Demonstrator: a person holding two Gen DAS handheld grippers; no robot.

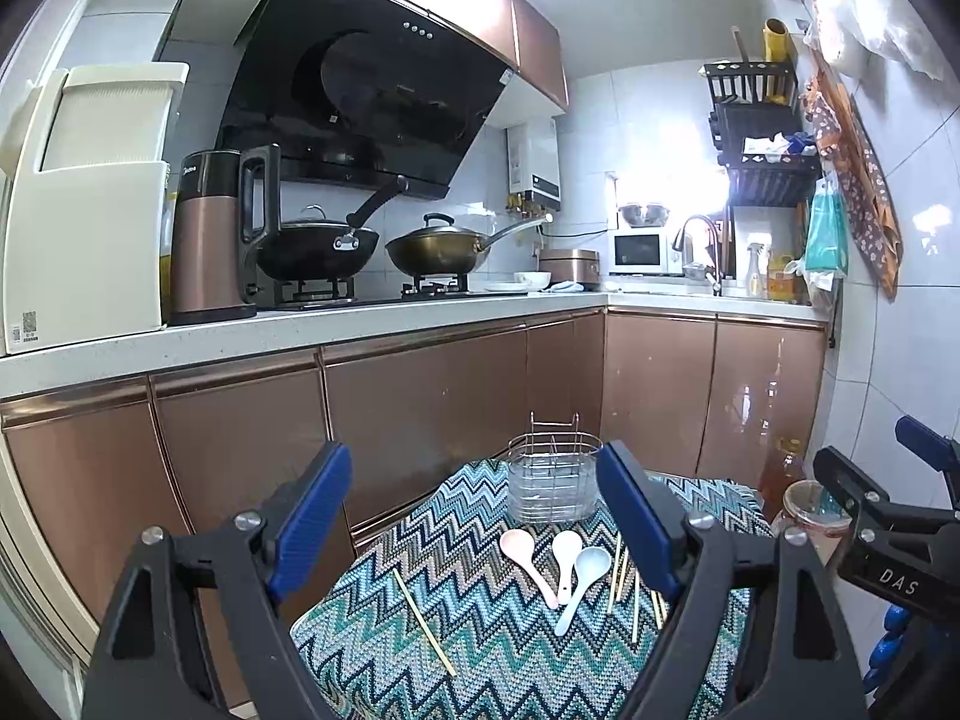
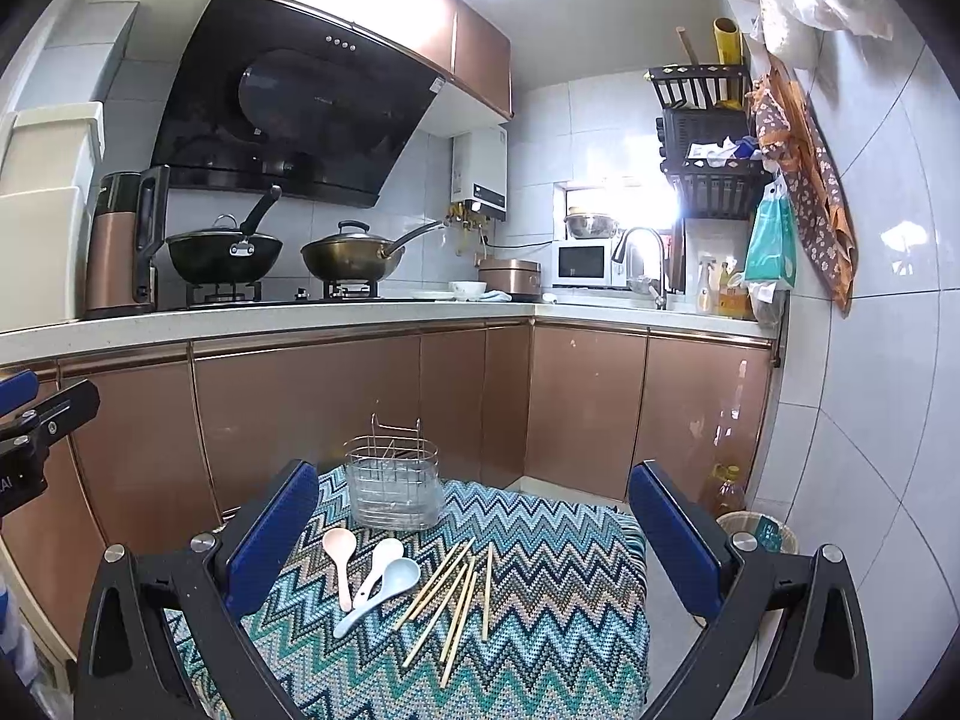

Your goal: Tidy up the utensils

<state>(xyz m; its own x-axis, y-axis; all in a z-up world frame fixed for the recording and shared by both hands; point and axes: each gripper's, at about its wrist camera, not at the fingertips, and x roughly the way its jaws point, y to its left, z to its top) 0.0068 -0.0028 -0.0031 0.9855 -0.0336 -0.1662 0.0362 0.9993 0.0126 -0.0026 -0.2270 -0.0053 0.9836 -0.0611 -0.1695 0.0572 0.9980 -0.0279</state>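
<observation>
Hovering w/ jaws spread, empty: left gripper (image 1: 474, 516), right gripper (image 2: 474, 534); spoons (image 2: 375, 570), chopsticks (image 2: 456, 606) before wire caddy (image 2: 393, 492).

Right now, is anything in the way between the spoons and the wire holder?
Nothing visible. The three spoons lie on bare zigzag cloth just in front of the empty wire holder; the chopsticks sit off to their right.
</observation>
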